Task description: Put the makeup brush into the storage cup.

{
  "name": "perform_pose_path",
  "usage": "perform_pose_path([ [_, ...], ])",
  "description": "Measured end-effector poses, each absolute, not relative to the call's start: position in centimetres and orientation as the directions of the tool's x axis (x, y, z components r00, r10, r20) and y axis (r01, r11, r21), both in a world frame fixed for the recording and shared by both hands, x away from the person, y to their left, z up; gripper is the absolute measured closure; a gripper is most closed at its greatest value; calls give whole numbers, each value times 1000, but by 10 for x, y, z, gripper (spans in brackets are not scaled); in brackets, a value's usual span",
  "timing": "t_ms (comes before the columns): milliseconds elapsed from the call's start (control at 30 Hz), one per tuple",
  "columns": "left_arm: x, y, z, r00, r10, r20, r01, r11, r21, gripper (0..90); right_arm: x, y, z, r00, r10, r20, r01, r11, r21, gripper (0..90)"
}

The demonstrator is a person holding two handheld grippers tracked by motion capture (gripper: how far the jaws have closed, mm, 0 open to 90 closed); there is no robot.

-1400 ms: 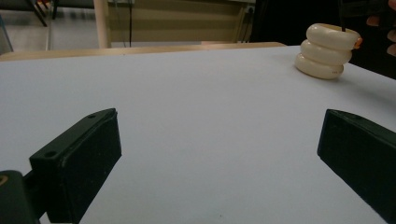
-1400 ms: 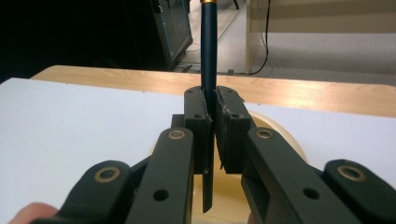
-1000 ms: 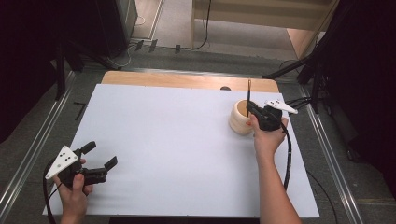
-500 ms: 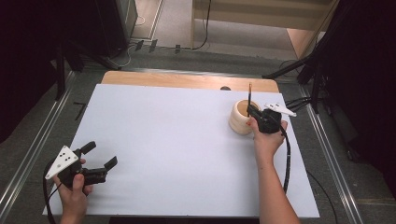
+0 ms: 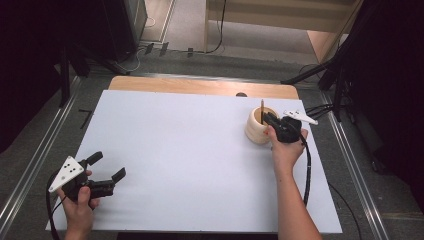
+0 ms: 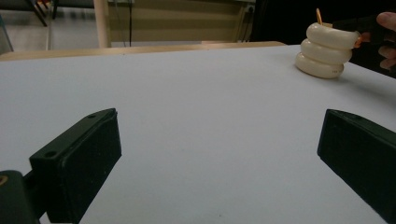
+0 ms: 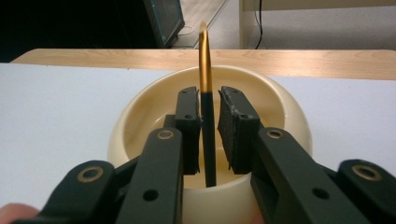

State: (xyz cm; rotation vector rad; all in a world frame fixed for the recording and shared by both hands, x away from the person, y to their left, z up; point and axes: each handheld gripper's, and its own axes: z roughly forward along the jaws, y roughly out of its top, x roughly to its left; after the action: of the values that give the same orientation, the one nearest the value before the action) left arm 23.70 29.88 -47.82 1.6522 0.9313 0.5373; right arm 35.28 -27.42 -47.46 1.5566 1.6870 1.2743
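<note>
A cream ribbed pot [image 5: 257, 127] [image 6: 324, 51] [image 7: 140, 121] stands at the right of the white table top [image 5: 190, 150]. A thin black pen with a gold upper end [image 5: 261, 110] [image 7: 205, 93] stands upright in it. My right gripper [image 5: 270, 119] [image 7: 208, 121] reaches over the pot's rim with the pen between its jaws. The jaws have just been opening, and a narrow gap shows between the right pad and the pen. My left gripper [image 5: 107, 167] [image 6: 219, 154] rests open near the front left corner, with nothing between its jaws.
A wooden strip [image 5: 200, 86] runs along the table's far edge, and metal rails [image 5: 350, 165] flank both sides. The right gripper's cable [image 5: 307, 170] trails down beside the forearm. Dark stands and floor cables lie beyond the table.
The pen's top stands lower than before, so it has sunk into the pot. Both hands have kept their places.
</note>
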Motion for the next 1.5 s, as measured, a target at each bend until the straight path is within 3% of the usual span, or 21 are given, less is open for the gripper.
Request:
perform_pose_path([
  [367,237,299,-478,586,801,-119,299,-78,951,5,351,-272,-473,-240,949,203,469,-70,880,712],
  [900,237,298,-478,587,801,-118,298,-78,951,5,340,-272,-460,-277,946,169,409,-44,911,443],
  [1500,237,298,-478,589,800,-116,298,-82,951,5,319,-274,-456,-290,943,162,377,-43,925,283],
])
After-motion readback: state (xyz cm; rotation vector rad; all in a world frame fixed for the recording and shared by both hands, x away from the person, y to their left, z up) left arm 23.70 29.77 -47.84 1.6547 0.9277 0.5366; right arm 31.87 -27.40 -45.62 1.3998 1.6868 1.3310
